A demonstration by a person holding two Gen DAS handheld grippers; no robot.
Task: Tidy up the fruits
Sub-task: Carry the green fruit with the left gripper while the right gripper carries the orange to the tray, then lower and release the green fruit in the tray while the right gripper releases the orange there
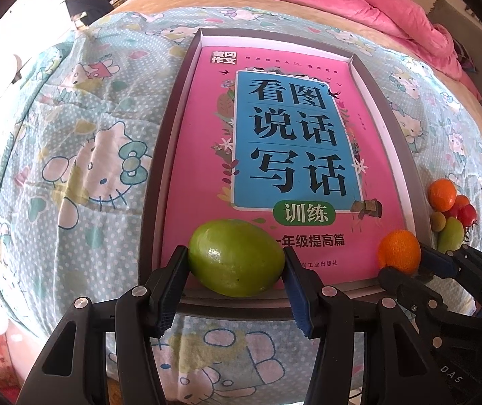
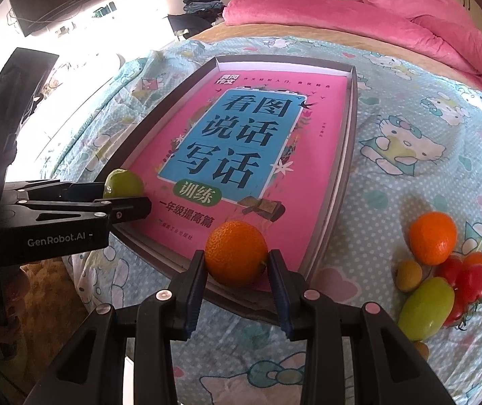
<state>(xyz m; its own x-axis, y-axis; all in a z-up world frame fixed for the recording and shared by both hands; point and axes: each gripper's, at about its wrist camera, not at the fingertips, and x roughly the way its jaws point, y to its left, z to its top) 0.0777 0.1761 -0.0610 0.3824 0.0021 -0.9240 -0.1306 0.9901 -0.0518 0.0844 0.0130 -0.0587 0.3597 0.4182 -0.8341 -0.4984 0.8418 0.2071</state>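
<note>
Gripped by the left gripper (image 1: 236, 263): a green fruit (image 1: 235, 257) over the near-left corner of the tray (image 1: 160, 182) (pink book (image 1: 274, 141) inside). Pinched by the right gripper (image 2: 235, 261): an orange (image 2: 235, 252) at the near edge. Farther right, loose on the bedspread (image 2: 409, 175): remaining fruits (image 2: 443, 270).

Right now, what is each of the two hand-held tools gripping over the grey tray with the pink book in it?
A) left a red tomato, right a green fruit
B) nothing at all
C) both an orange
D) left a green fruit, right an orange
D: the left tool clamps the smooth green oval fruit, and the right tool clamps the round orange, both at the near end of the grey tray.
</note>
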